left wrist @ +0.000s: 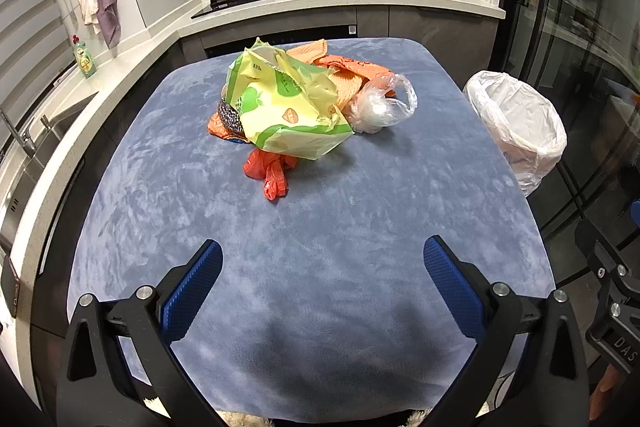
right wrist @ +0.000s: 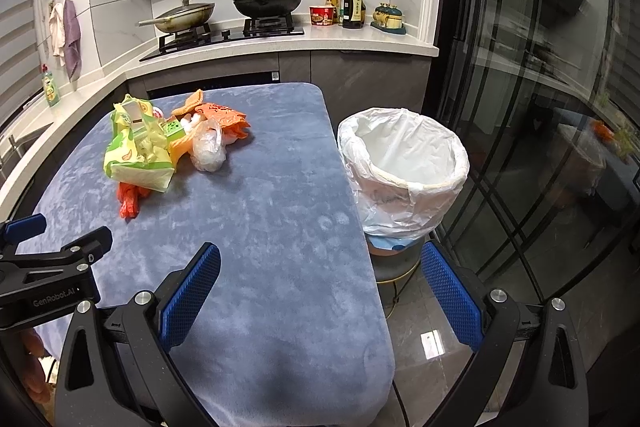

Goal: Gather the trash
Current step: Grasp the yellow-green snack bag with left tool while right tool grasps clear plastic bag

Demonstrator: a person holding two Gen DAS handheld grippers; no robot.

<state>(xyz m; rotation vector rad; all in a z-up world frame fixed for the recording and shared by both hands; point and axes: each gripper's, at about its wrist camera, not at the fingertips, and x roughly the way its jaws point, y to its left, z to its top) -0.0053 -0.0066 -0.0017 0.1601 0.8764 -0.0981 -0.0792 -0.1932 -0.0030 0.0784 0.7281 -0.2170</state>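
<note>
Trash pile (left wrist: 288, 103) on table; white-lined bin (right wrist: 404, 167) alongside.

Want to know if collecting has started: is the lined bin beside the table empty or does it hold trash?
Empty as far as visible: the bin shows only its bare white liner inside; its very bottom is hidden.

From my station both wrist feeds read evenly lit by cool indoor light from above. I see a soft dark shadow on the blue table cover (left wrist: 304, 227) at its near end, close to the lens. Glare shows on the floor tiles (right wrist: 430, 341) to the right of the table, and blurred reflections streak the glass door (right wrist: 540, 107) beyond them. Fisheye distortion bows the counter edge and table outline; black vignette fills the corners. Centre focus is sharp.
</note>
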